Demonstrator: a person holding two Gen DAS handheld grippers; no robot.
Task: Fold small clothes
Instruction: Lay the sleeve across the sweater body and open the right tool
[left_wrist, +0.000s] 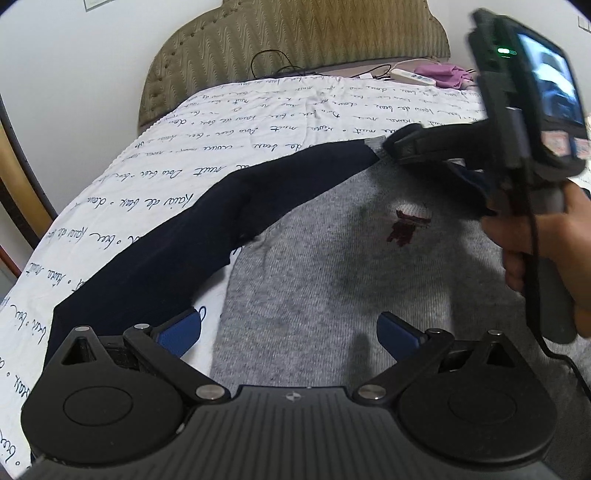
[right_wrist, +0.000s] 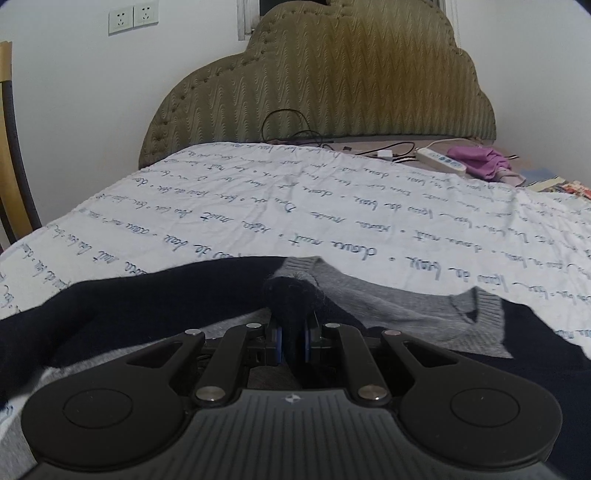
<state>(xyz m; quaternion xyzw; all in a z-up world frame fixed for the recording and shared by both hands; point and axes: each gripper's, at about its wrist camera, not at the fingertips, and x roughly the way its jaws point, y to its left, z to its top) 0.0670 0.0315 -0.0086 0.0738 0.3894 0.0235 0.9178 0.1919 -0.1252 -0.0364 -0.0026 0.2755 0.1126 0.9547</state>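
A small grey sweater (left_wrist: 332, 280) with navy sleeves and a dark red emblem (left_wrist: 404, 230) lies flat on the white bedspread (left_wrist: 229, 122). My left gripper (left_wrist: 290, 332) hovers over its lower body, open, with nothing between the blue pads (left_wrist: 181, 332). One navy sleeve (left_wrist: 177, 240) stretches from the lower left up to my right gripper (left_wrist: 393, 146), held by a hand (left_wrist: 543, 240) near the collar. In the right wrist view my right gripper (right_wrist: 291, 341) is shut on the sleeve's dark cuff (right_wrist: 291, 295), with the grey ribbed collar (right_wrist: 480, 314) just beyond.
A padded olive headboard (right_wrist: 332, 85) stands at the far end of the bed. Beside it lie a white power strip (right_wrist: 441, 160), black cables (right_wrist: 288, 129) and a purple cloth (right_wrist: 480, 158). A wooden chair frame (right_wrist: 11, 166) stands at the left edge.
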